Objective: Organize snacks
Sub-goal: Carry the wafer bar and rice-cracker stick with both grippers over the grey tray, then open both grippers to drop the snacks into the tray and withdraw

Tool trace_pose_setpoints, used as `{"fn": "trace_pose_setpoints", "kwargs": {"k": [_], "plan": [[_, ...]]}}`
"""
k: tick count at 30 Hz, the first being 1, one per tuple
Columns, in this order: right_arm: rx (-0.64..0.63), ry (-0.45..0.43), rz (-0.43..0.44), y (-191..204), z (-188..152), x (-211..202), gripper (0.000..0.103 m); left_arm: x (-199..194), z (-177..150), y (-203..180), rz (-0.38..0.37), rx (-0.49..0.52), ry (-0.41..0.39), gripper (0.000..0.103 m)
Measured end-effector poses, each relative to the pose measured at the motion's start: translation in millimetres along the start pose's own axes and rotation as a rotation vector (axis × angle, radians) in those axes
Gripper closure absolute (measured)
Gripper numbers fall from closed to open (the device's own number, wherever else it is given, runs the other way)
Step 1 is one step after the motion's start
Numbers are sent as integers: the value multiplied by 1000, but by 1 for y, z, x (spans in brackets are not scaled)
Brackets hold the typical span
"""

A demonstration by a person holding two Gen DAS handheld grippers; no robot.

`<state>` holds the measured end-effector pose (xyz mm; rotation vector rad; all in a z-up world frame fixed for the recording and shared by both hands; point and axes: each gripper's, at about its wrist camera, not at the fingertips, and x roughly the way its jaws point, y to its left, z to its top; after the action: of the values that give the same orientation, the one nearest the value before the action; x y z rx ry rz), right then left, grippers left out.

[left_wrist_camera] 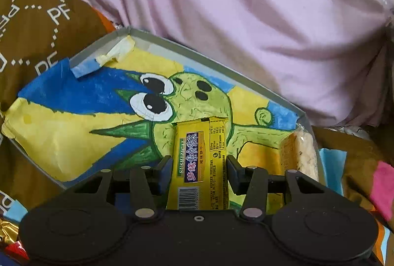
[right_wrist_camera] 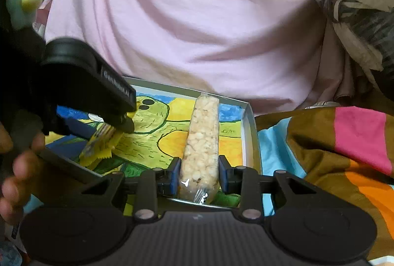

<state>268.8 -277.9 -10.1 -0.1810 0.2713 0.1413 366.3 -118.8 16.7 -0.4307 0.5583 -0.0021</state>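
Left claw (left_wrist_camera: pixel 199 165) pinching yellow biscuit packet (left_wrist_camera: pixel 200 162), right claw (right_wrist_camera: pixel 199 173) pinching puffed-rice bar (right_wrist_camera: pixel 200 143), both over the painted tray (left_wrist_camera: pixel 221 61), neither set down; loose snacks remain outside.

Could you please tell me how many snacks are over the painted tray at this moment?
2. A yellow biscuit packet is held by the left gripper above the tray, and a clear rice-puff bar is held by the right gripper near its right edge.
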Motion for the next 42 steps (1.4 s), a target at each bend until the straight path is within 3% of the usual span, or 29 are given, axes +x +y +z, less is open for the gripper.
{"fn": "trace_pose_setpoints", "kwargs": {"k": [3,8,17,23,32,42], "plan": [[13,5,-2,-3,3,1,66,1,-1,0,4,-3,6,53],[29,5,12,-5,5,-1,54,-7,1,1,3,-3,-3,39],[66,-60,8,-10,15,-35,17,-49,4,6,14,17,-72,12],[118,-148,-3,-19,23,-76,1,-91,1,12,12,40,-128,2],[147,-234,4,-18,26,-136,0,-160,-13,25,-2,119,-195,1],[185,-200,31,-1,13,-197,0,-224,-45,53,-8,191,-210,1]]}}
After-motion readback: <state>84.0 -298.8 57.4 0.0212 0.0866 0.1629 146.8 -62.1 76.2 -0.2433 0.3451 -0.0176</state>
